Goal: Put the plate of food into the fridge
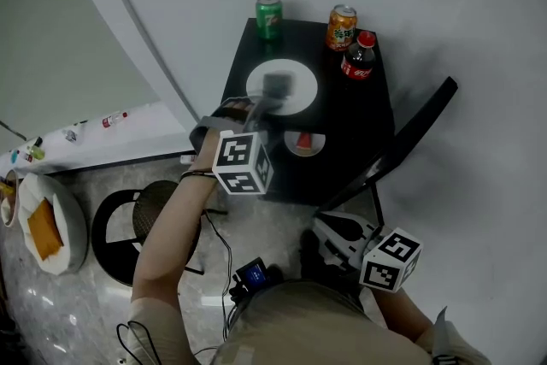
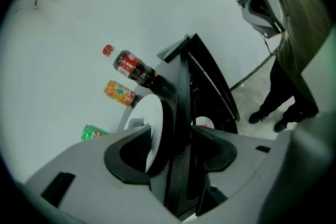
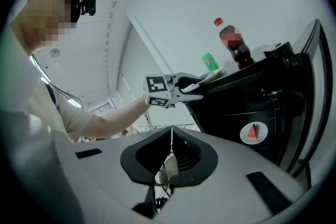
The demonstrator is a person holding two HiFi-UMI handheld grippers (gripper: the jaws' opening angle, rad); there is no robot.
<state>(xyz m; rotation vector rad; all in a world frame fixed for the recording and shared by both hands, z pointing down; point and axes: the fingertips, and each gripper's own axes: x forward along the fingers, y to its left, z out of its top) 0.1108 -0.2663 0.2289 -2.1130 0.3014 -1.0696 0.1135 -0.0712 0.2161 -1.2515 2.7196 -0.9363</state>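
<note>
The plate with the watermelon slice point(image 3: 253, 132) already sits on a shelf inside the black fridge point(image 1: 342, 111), so the main job looks done. The door point(image 1: 414, 128) stands open (closing it seems all that is left). The left gripper point(image 1: 275, 87) has its jaws spread around the rim of a bare white plate point(image 1: 301, 90) on the fridge top, not visibly pinching. The right gripper point(image 3: 170, 152) hangs low, jaws pressed together, empty.
</note>
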